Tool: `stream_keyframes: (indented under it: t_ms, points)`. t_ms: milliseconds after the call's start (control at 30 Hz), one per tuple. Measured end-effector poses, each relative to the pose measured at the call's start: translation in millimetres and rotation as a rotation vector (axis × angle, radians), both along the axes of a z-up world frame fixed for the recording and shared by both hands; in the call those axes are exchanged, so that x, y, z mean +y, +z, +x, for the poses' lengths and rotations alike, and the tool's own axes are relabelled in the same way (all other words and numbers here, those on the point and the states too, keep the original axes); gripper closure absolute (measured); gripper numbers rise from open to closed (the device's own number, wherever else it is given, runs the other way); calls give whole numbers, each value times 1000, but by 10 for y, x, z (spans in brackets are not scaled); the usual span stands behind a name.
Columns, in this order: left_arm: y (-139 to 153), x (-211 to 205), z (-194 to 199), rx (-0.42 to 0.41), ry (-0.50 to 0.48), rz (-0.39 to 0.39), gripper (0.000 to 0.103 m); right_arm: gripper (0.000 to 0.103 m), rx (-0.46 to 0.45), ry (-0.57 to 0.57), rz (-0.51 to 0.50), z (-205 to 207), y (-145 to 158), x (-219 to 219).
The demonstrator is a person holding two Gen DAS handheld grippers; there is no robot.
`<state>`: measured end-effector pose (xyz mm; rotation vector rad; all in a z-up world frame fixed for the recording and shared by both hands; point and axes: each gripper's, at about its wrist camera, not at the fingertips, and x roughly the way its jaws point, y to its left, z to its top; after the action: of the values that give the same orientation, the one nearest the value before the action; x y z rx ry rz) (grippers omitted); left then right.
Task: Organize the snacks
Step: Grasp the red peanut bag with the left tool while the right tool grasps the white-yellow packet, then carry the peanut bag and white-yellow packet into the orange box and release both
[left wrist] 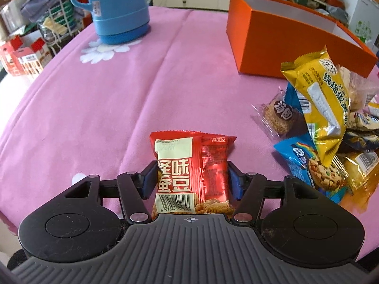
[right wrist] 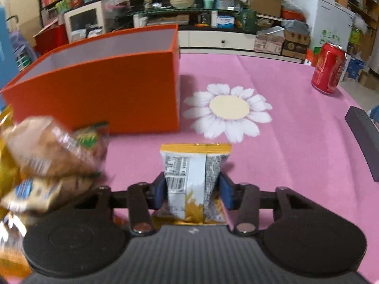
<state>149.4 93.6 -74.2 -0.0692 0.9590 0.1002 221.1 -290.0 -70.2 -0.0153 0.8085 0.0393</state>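
My left gripper (left wrist: 192, 177) is shut on a red snack packet (left wrist: 189, 165) with Chinese lettering, held above the pink tablecloth. A pile of snack packets (left wrist: 327, 127) lies to its right, with a yellow packet on top. The open orange box (left wrist: 279, 45) stands beyond the pile. My right gripper (right wrist: 193, 189) is shut on a white and yellow snack packet (right wrist: 189, 172). In the right wrist view the orange box (right wrist: 106, 87) is ahead to the left and the snack pile (right wrist: 47, 156) is blurred at the left edge.
A blue thermos jug (left wrist: 118, 7) stands at the far left of the table. A red drink can (right wrist: 328, 67) stands at the far right. A dark flat object (right wrist: 362, 139) lies at the right edge. Cluttered shelves and boxes surround the table.
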Motion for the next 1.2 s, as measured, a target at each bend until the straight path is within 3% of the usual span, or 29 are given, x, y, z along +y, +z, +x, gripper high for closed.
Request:
stream_keyframes:
  t_ms: [200, 300, 367, 433, 467, 500, 600, 633, 667, 767, 1000, 1200]
  points:
    - [11, -15, -130, 12, -19, -3, 68, 57, 12, -9, 8, -537, 12, -79]
    - [20, -38, -166, 19, -25, 13, 62, 49, 13, -15, 13, -618, 6, -89]
    - [64, -25, -164, 3, -16, 24, 55, 39, 23, -20, 45, -593, 17, -114]
    - [101, -7, -167, -18, -2, 45, 36, 37, 18, -31, 59, -607, 29, -131]
    - [99, -1, -166, -22, -3, 48, 36, 35, 19, -31, 59, -606, 27, -127]
    - [80, -1, -154, -14, -10, 50, 36, 35, 24, -26, 58, -601, 18, -117]
    - [-18, -22, -133, 18, -23, 49, 51, 36, 15, -6, 16, -616, -16, -51]
    - [-18, -4, -156, 4, -16, 13, 69, 40, 8, -3, 8, -623, -19, -35]
    - [-1, -1, -162, 2, -11, 2, 76, 54, 3, 0, 6, -629, -11, -33]
    - [68, 6, -173, 3, -4, 1, 78, 65, 9, -10, 51, -651, 37, -94]
    - [423, 130, -191, -70, 22, -77, 77, 66, -85, -23, 151, -881, 450, -153]
    - [877, -6, 195, -172, -27, -133, 77, 66, -189, 38, 224, -538, 881, -6]
